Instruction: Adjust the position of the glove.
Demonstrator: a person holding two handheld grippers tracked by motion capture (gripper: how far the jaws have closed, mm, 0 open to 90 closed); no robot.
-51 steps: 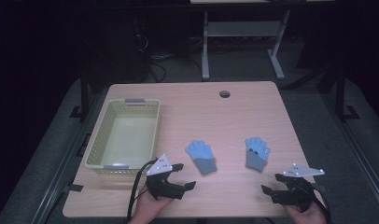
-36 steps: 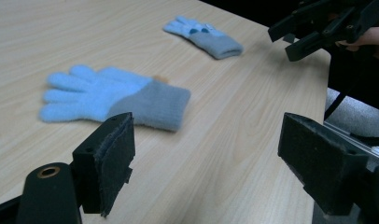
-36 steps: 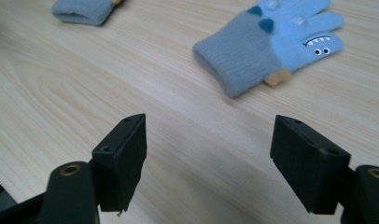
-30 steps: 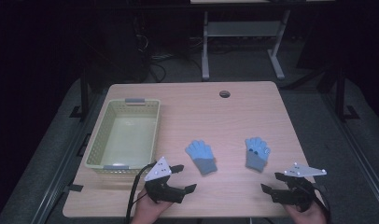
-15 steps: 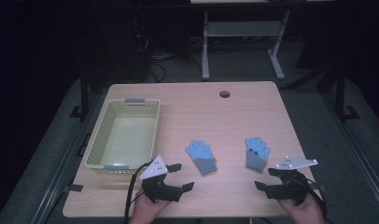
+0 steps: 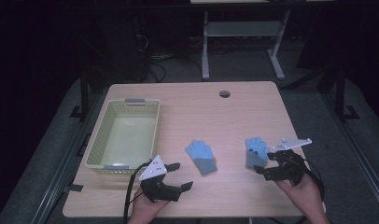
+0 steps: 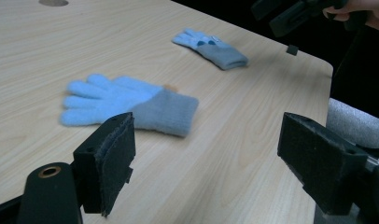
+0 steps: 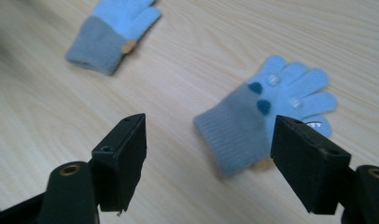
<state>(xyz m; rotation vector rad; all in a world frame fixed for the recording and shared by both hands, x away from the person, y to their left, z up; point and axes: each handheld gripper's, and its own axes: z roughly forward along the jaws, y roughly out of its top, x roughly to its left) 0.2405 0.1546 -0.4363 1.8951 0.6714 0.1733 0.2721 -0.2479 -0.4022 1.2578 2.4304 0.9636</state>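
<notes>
A dim room surrounds a light wooden bench (image 6: 234,109) with a round hole (image 6: 224,94) near its far edge. A pale yellow basket (image 6: 100,140) sits on the left side. Two blue gloves with grey cuffs lie flat, well apart: the left glove (image 6: 201,157) near the middle, the right glove (image 6: 256,151) further right. The left hand-held gripper (image 6: 180,176) hovers near the front edge, jaws spread wide, pointing toward the left glove. The right hand-held gripper (image 6: 264,163) has its jaws spread either side of the right glove's cuff, possibly just above it.
</notes>
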